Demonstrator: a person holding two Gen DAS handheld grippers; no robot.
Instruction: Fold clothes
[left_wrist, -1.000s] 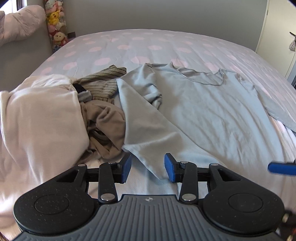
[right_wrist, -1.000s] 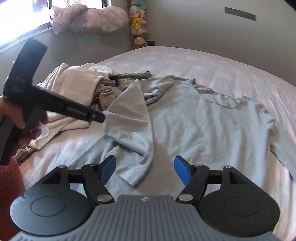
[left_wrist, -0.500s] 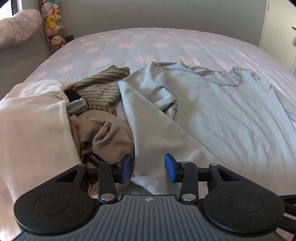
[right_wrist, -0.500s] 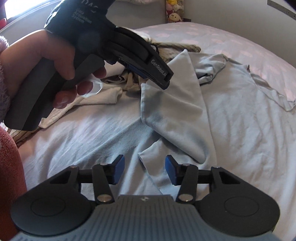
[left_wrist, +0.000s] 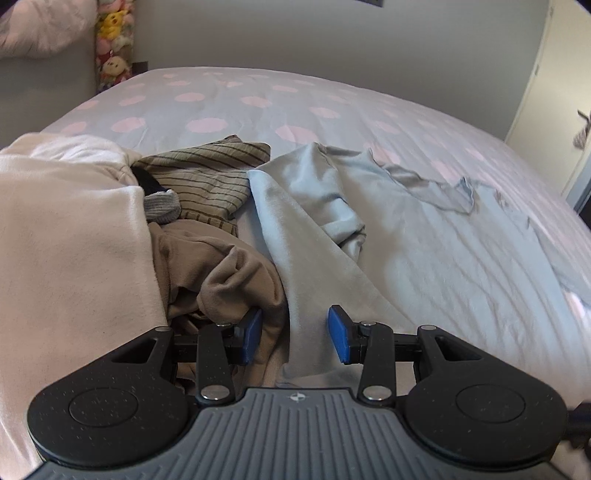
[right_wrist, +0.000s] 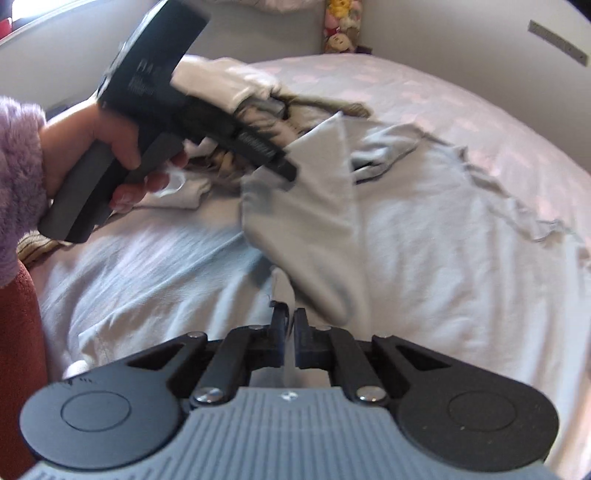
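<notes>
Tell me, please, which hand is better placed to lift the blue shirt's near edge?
Right: the right tool is shut on the blue shirt at its near edge, whereas the left tool hangs open beside the brown garment, gripping nothing.

A bed (left_wrist: 332, 110) with a pale, pink-spotted sheet filled the room. Grey walls (left_wrist: 332, 37) stood behind it. Plush toys (left_wrist: 112, 48) were stacked in the far corner. A cream door (left_wrist: 535, 92) stood at the right. Daylight came from a window (right_wrist: 37, 11) at the left.
</notes>
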